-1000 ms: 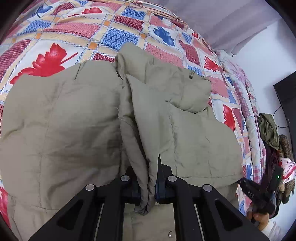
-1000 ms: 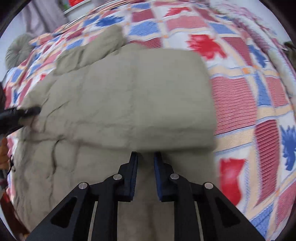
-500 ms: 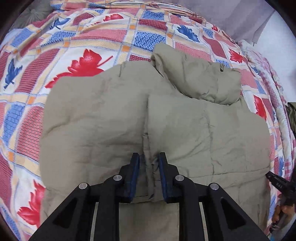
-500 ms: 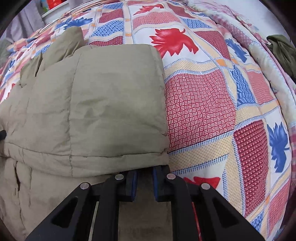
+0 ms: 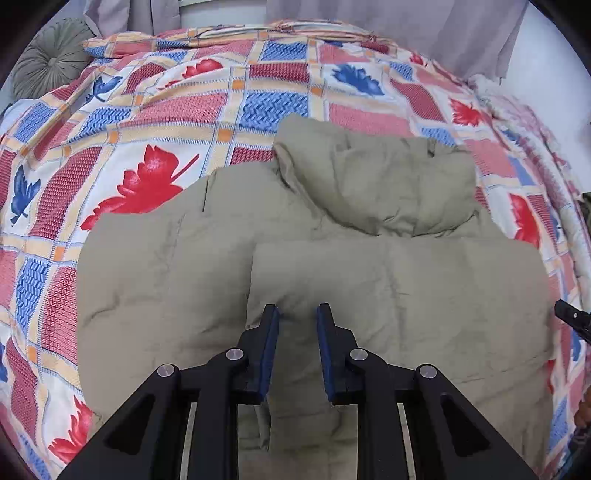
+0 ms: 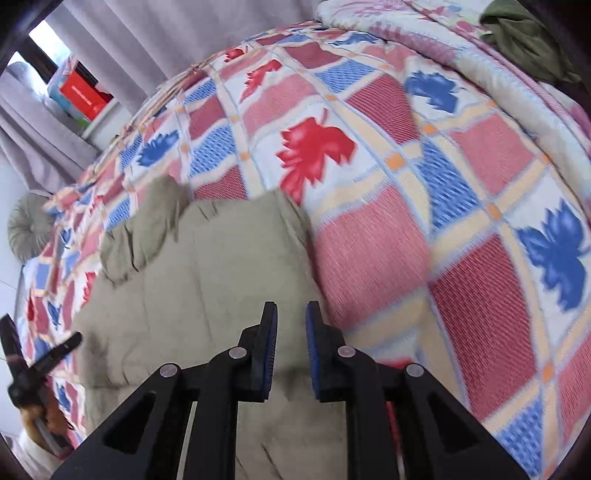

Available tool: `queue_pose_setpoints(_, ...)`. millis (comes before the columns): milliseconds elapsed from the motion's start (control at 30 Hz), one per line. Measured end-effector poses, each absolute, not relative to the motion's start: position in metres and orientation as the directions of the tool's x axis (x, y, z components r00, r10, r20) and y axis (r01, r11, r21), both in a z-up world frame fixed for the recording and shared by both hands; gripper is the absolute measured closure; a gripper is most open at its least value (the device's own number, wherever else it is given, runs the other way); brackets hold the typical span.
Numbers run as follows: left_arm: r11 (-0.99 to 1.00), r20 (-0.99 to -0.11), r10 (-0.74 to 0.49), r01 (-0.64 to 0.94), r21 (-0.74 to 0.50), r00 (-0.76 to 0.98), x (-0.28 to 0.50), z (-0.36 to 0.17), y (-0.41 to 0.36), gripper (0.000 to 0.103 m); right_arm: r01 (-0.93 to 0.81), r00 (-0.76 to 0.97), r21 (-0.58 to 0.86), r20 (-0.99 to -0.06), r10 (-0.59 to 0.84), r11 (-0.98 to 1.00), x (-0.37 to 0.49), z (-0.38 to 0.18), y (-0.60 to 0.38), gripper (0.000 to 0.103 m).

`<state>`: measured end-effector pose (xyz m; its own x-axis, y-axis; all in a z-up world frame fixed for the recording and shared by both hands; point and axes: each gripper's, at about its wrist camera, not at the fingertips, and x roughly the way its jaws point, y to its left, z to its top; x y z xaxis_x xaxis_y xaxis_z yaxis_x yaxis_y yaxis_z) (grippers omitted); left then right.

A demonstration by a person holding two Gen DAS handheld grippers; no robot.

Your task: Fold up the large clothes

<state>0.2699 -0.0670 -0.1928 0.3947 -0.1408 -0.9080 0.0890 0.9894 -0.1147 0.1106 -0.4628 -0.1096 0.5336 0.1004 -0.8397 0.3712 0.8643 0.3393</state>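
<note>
While the khaki jacket (image 5: 332,280) lies flat on the bed's patchwork quilt (image 5: 155,122), the left tongs (image 5: 297,314) hang just above its near part, jaws parted with a clear gap and nothing between the blue pads (image 5: 271,347). One side of the jacket is folded over the middle, its edge running from the tongs up toward the hood (image 5: 376,184), which lies bunched at the jacket's far end, pointing to the head of the bed. A round grey cushion (image 5: 51,55) sits at the bed's far left corner, before grey curtains (image 5: 388,26).

From the right wrist view, the right tongs (image 6: 291,314) hover over the jacket (image 6: 207,295) near its right edge, jaws likewise apart and holding nothing; the quilt (image 6: 443,184) spreads bare toward the bed's right side. This view is somewhat blurred. The left tongs (image 6: 22,354) show at the left edge of this view, held in a hand (image 6: 40,417), and their opening cannot be told from here. A red box (image 6: 83,94) stands on a sill beyond the bed. A green garment (image 6: 528,40) lies past the quilt's far right corner.
</note>
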Motion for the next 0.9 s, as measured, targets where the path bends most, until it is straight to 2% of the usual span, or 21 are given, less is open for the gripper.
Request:
queue_pose_setpoints(133,0.988,-0.91,-0.155,0.062,-0.142,0.385,0.274,-0.22,-0.06,0.08,0.377,0.468,0.304,-0.878,0.103,0.875,0.14,-0.148,-0.448,0.085)
queue_pose_setpoints(300,0.988,-0.911,-0.157,0.066,-0.142,0.381,0.277,-0.226,-0.062,0.08,0.426,0.465,0.347,-0.876,0.127,0.836,0.141,-0.183,-0.454,0.086)
queue_pose_setpoints(500,0.995,-0.916,-0.099,0.053,-0.085,0.388,0.265,-0.204,-0.055,0.08,0.428,0.45,0.336,-0.884,0.124,0.839,0.138,-0.169,-0.455,0.085)
queue_pose_setpoints(700,0.994,-0.914,-0.11,0.067,-0.091,0.39,0.238,-0.184,-0.037,0.08,0.414,0.45,0.288,-0.889,0.081,0.864,0.111,-0.149,-0.444,0.083)
queue_pose_setpoints(900,0.995,-0.919,-0.095,0.058,-0.079,0.382,0.203,-0.173,-0.021,0.08,0.418,0.456,0.316,-0.884,0.105,0.851,0.081,-0.138,-0.429,0.081)
